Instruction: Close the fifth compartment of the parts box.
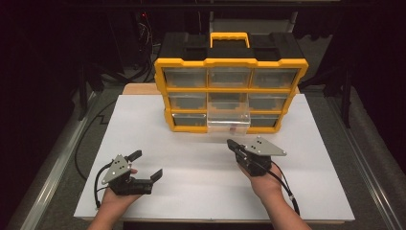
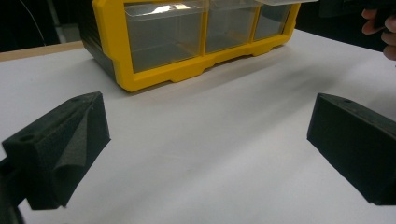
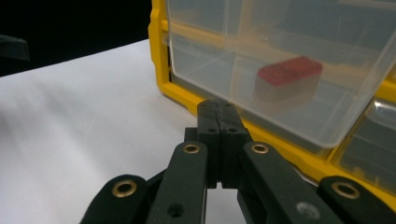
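A clear plastic drawer, pulled partway out of the middle of the bottom row of a yellow-and-black organiser, juts over the white tabletop and holds a small red block seen through its front wall. The right gripper sits just in front of the drawer, near it, with its jaws pressed together on nothing, while the left gripper rests well apart at the near left with jaws spread wide and empty. The table stands in a dark room with a metal rail along its left side.

No readable text, label or number shows anywhere.
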